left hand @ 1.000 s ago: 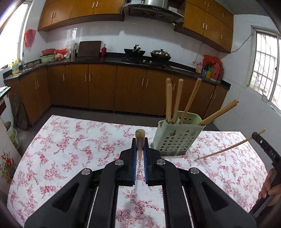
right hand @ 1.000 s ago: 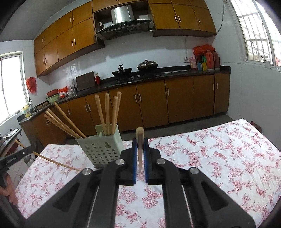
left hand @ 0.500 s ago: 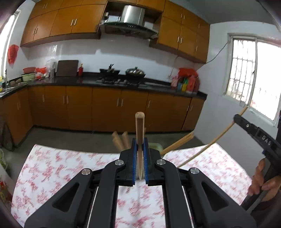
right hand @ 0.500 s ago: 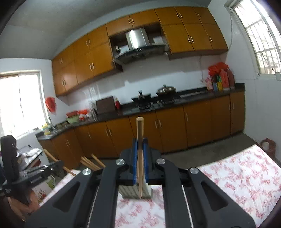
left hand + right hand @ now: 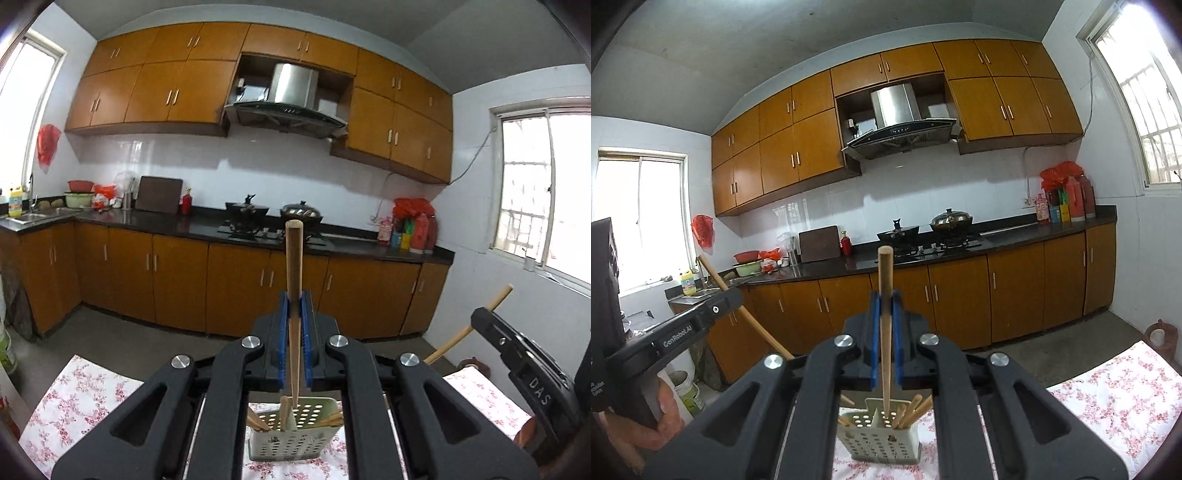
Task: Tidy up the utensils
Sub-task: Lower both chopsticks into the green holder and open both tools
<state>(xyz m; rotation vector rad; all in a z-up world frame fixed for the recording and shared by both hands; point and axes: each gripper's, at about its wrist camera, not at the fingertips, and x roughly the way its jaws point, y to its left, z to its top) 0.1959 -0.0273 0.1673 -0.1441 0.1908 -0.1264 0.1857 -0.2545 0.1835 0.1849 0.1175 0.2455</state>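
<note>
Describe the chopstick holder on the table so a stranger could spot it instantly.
Start at the table with the pink floral cloth. Just beyond the left gripper, which is shut on one chopstick, stands a pale green chopstick holder. It is the only perforated plastic basket there, with wooden chopsticks poking out.

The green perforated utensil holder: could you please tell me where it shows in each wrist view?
Left wrist view: utensil holder at bottom centre, seen between the gripper's arms, on the floral tablecloth.
Right wrist view: utensil holder at bottom centre again, chopsticks leaning inside.
Shared landmark: the range hood above the stove.
</note>
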